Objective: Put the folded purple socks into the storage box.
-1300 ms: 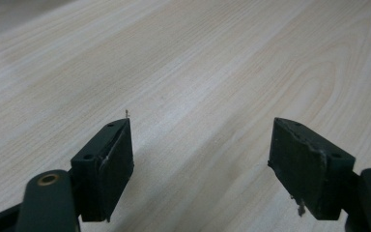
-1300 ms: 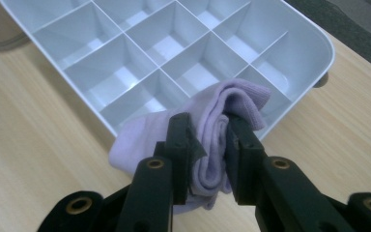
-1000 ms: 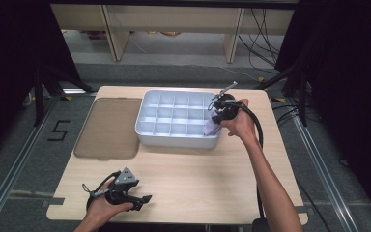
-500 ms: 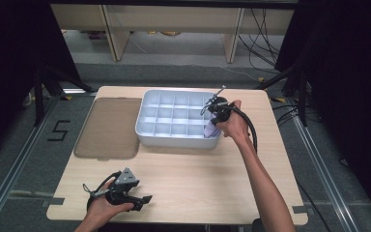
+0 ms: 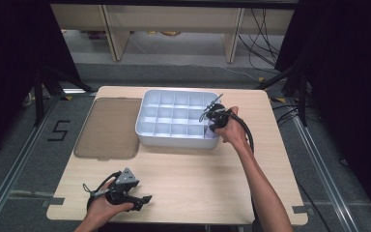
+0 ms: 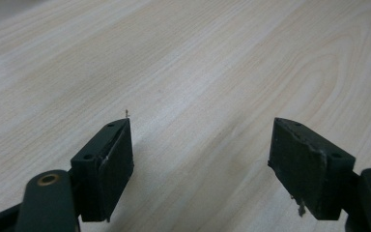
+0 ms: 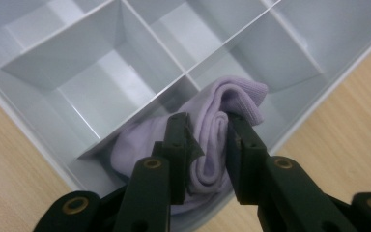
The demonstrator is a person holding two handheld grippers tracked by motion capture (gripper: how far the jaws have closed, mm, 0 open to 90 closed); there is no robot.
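The cloth [image 7: 222, 121] is pale lilac, soft and ribbed, folded over into a thick bundle. It sits in the near right corner compartment of the white divided tray [image 5: 174, 140], partly above the divider walls. The right gripper [image 7: 207, 145] pinches a fold of it between its black jaws. The left gripper [image 6: 200, 159] hangs over bare wooden table [image 6: 222, 58], jaws spread wide with nothing between them
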